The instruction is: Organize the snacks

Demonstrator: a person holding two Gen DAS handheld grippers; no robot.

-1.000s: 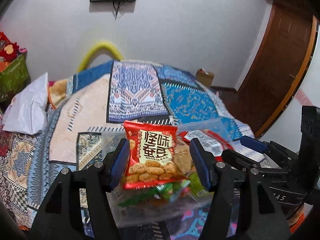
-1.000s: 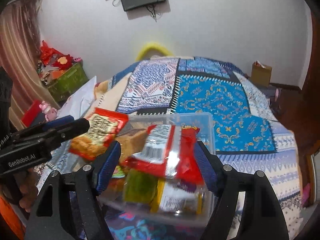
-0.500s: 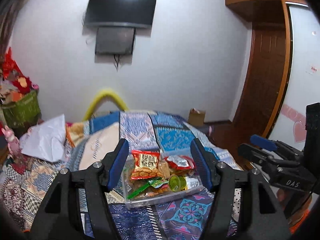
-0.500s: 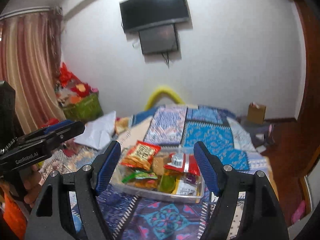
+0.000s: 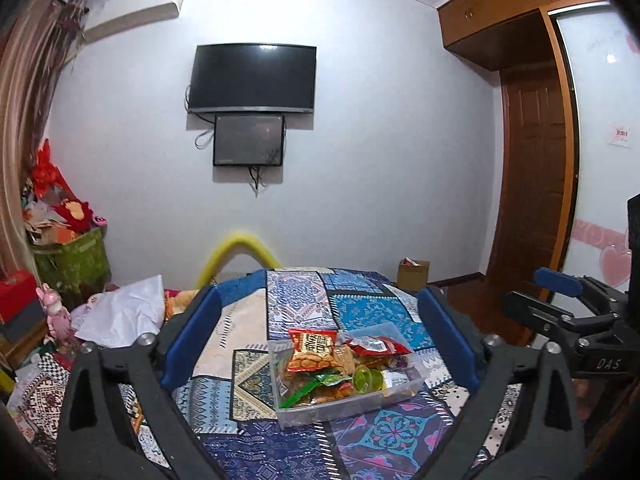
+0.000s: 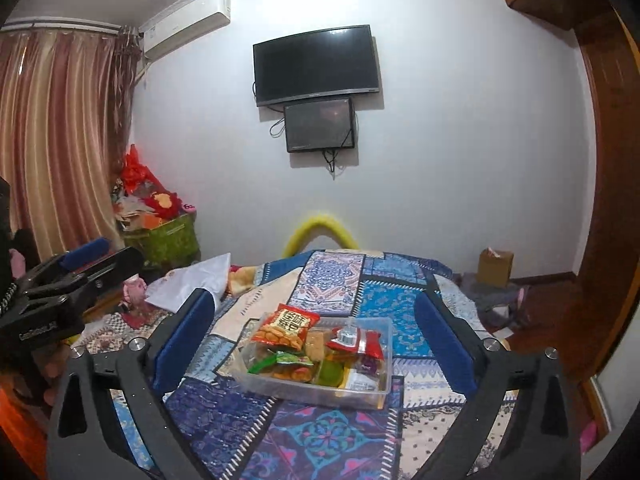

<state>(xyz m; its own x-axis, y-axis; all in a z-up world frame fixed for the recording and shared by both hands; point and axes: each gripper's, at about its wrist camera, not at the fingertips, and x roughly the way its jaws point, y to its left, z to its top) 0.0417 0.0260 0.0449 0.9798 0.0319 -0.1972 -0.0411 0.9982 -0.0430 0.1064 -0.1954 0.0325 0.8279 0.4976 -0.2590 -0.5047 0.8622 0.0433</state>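
Bedroom setting: my two grippers face a bed spread with a patchwork quilt [image 5: 372, 308], white wall behind.

Left gripper [image 5: 320, 332]: jaws opening, spread wide, blue pads well clear of everything. I have nothing between them in contact; the container only shows through the gap, farther off on the quilt.

Right gripper [image 6: 316, 336]: same finding. Jaws opening, wide apart, no grip on anything.

Clear plastic container [image 6: 376, 394]: resting flat on the quilt near the front edge of the bed, apart from both grippers. It is filled with snacks. An orange-red snack packet [image 6: 286, 326] lies on top at the left, tilted over the rim. A red-and-silver packet [image 6: 356, 340] lies at the right, a green wrapper [image 6: 272, 362] lower left.

Beyond: white sheet [image 5: 124, 312] on the bed's left side, yellow curved tube [image 6: 320, 228] at the far end, wall-mounted television [image 6: 316, 64] above a smaller screen [image 6: 320, 124], cardboard box [image 6: 496, 266] on the floor at right.
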